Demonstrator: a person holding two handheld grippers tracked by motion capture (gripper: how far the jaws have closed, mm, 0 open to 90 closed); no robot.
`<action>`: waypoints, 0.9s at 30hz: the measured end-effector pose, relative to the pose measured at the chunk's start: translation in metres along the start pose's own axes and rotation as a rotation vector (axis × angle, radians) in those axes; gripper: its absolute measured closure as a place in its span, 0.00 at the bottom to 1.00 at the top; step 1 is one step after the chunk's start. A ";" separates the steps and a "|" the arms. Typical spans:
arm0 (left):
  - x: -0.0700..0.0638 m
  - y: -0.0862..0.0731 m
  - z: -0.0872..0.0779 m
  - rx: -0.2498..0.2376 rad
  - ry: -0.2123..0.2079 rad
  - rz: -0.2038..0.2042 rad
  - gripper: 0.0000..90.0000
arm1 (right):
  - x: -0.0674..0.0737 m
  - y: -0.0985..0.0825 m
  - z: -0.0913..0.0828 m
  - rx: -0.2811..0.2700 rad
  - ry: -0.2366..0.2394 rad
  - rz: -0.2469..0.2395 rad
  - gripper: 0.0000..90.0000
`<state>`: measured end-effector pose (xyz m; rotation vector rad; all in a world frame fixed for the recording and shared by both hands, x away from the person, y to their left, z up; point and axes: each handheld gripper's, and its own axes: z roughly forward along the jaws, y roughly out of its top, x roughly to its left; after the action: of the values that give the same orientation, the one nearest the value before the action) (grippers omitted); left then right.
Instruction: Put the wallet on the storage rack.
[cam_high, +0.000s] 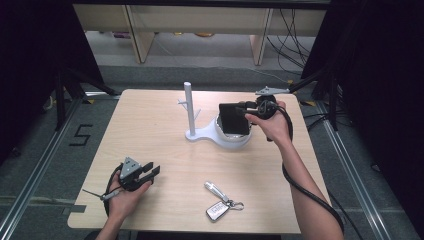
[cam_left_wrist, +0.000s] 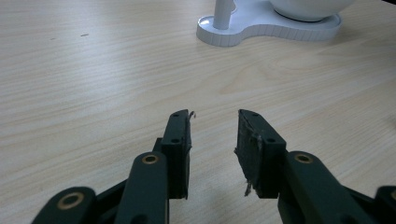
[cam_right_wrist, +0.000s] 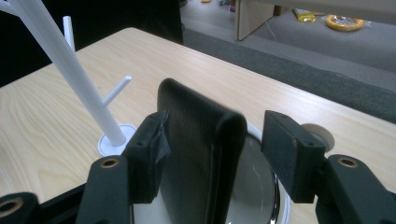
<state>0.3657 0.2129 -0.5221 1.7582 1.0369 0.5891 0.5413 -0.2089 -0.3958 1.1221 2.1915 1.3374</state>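
Your right gripper (cam_right_wrist: 212, 154) stands wide over the white bowl (cam_high: 233, 139) at the far right of the table; the black wallet (cam_right_wrist: 201, 154) sits upright between its jaws (right pad clear of it). Your left gripper (cam_high: 145, 172) rests near left, open, empty.

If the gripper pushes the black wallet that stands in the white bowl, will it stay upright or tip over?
The black textured wallet stands on edge in the white bowl, so a sideways push would probably tip it. Its rounded, padded edge suggests that it flexes rather than staying stiff. The right gripper is open around it, one pad apart, so nothing steadies it.
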 end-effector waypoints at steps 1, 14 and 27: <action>-0.001 0.000 0.000 0.001 -0.002 -0.007 0.71 | 0.000 0.004 0.002 0.012 0.003 -0.011 0.48; -0.003 -0.001 0.000 0.015 -0.006 -0.026 0.71 | -0.002 0.018 0.012 0.100 0.069 -0.115 0.71; -0.002 0.000 0.000 0.011 -0.010 -0.016 0.69 | 0.003 0.023 0.009 0.155 0.150 -0.166 0.86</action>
<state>0.3648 0.2113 -0.5224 1.7592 1.0484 0.5657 0.5553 -0.1960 -0.3801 0.8927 2.4730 1.2346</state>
